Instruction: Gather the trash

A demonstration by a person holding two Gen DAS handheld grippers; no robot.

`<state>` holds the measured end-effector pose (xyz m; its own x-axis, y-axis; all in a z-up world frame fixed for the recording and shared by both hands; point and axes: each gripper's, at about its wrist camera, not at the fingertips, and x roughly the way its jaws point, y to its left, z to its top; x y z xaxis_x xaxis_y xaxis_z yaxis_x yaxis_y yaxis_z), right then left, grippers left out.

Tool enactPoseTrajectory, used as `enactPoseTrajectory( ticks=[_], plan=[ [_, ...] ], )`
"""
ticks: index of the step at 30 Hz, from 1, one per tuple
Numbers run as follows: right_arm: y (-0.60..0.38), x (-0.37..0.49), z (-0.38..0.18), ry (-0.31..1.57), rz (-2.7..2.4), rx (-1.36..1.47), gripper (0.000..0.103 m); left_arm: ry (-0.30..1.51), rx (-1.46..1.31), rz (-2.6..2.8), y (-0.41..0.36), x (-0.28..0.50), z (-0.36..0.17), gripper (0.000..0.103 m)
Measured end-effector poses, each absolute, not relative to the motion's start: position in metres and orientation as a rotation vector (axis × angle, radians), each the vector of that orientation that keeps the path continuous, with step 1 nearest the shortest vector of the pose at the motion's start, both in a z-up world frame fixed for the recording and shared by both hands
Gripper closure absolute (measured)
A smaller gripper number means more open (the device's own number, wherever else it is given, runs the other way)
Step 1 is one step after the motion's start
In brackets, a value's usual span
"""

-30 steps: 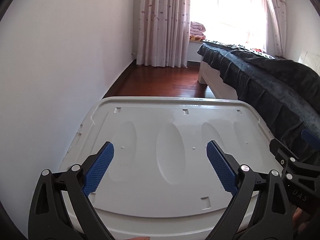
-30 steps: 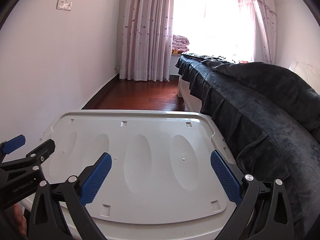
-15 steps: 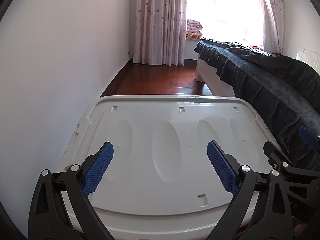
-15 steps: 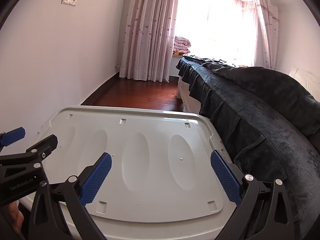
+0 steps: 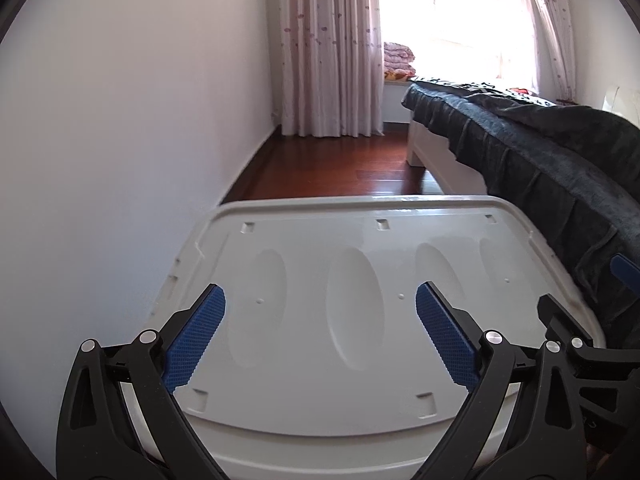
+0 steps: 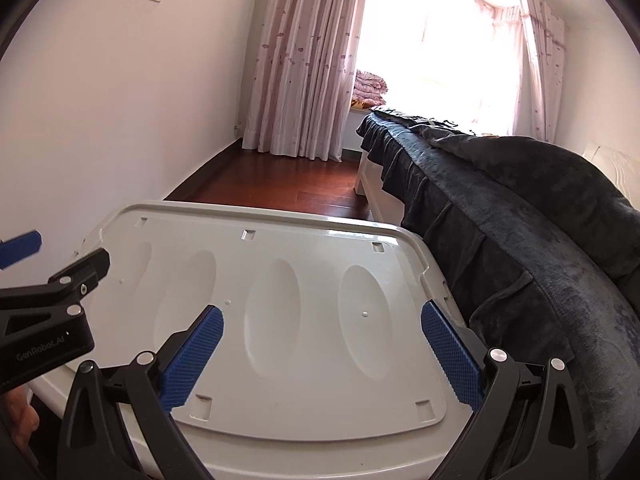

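No trash shows in either view. A white plastic lid [image 5: 360,320] with oval dents covers a big storage box below both grippers; it also shows in the right wrist view [image 6: 300,320]. My left gripper [image 5: 320,300] hovers over it, open and empty. My right gripper [image 6: 322,316] hovers over it too, open and empty. The right gripper's side shows at the right edge of the left wrist view [image 5: 580,344]. The left gripper's side shows at the left edge of the right wrist view [image 6: 52,312].
A bed with a dark blanket [image 6: 520,220] runs along the right, close to the box. A white wall [image 5: 120,140] stands on the left. A strip of red wooden floor [image 5: 340,164] leads to pink curtains [image 5: 328,48] and a bright window.
Both cameras have tilted up a little and drifted slightly, so the lid sits lower in the views. Both grippers stay open and empty.
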<state>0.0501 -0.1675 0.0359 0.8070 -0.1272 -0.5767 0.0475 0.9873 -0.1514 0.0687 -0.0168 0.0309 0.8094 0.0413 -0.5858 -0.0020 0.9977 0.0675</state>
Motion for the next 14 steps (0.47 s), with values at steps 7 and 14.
enactPoseTrajectory(
  ticks=[7, 14],
  plan=[
    [-0.165, 0.0494, 0.0344, 0.632, -0.089, -0.139, 0.005, 0.627, 0.083, 0.018, -0.0179, 0.0694, 0.0318, 0.009],
    [-0.1647, 0.049, 0.0341, 0.632, -0.088, -0.14, 0.005, 0.647, 0.053, -0.001, -0.0141, 0.0704, 0.0287, 0.009]
  ],
)
